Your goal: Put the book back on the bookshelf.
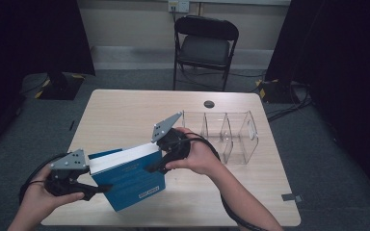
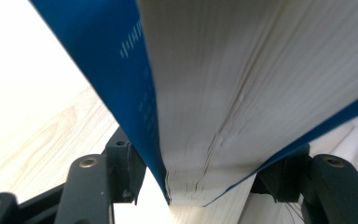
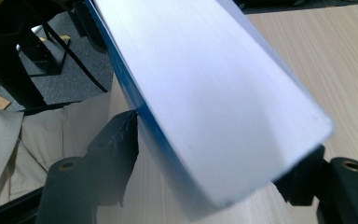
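Clamping a thick blue book [image 1: 134, 180] from both ends: left gripper [image 1: 102, 188] jaws pressed on the near-left corner, one on each cover, page block between them [image 2: 223, 93]; right gripper [image 1: 155, 168] jaws set astride the far-right corner, touching both covers [image 3: 205, 107]. Held tilted above the wooden surface [image 1: 125, 115], white page edge facing up, blue cover with a white label facing the near edge. Standing just right of the book, a clear plastic divider rack [image 1: 226, 134] with upright compartments. Beyond the surface, a black folding chair [image 1: 204, 45] on grey carpet.
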A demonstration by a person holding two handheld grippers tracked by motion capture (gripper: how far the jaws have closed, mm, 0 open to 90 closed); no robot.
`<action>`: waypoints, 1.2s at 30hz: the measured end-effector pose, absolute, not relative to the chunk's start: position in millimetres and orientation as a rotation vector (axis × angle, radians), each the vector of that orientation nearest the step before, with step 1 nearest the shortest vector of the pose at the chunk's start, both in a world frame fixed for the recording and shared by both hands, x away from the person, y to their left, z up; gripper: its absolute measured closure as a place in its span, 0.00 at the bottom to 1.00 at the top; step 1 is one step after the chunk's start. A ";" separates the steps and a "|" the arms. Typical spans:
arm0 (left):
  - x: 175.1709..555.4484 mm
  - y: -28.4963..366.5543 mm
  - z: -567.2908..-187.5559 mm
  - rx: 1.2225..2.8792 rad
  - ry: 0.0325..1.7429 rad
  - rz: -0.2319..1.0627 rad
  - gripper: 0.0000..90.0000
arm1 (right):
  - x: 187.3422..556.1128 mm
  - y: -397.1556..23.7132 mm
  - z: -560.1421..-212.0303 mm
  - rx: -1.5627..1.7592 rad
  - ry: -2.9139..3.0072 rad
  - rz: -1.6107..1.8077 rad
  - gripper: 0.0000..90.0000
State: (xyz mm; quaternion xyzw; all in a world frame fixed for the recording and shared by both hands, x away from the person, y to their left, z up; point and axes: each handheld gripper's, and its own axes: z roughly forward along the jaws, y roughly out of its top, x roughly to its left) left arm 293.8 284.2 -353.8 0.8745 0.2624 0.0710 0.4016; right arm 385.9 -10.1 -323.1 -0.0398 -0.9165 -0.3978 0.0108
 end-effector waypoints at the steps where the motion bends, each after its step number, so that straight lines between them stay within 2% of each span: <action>1: 293.6 285.4 -354.9 2.210 0.663 0.177 0.45 | 385.8 -9.1 -322.5 -0.118 -2.859 -1.248 0.35; 14: 289.1 305.8 -374.2 2.212 0.688 0.163 0.39 | 385.6 -1.5 -316.9 -0.096 -2.829 -1.273 0.42; 23: 291.6 326.7 -409.9 2.266 0.769 0.174 0.39 | 387.6 -1.3 -316.1 -0.081 -2.830 -1.260 0.46; 29: 300.0 335.8 -435.6 2.279 0.846 0.175 0.39 | 387.0 -1.3 -314.9 -0.037 -2.840 -1.246 0.53; 34: 305.2 338.1 -446.8 2.295 0.858 0.181 0.39 | 384.3 -1.0 -313.3 0.034 -2.853 -1.249 0.67; 36: 305.7 337.8 -451.4 2.296 0.874 0.175 0.39 | 381.2 0.4 -313.0 0.016 -2.858 -1.251 0.68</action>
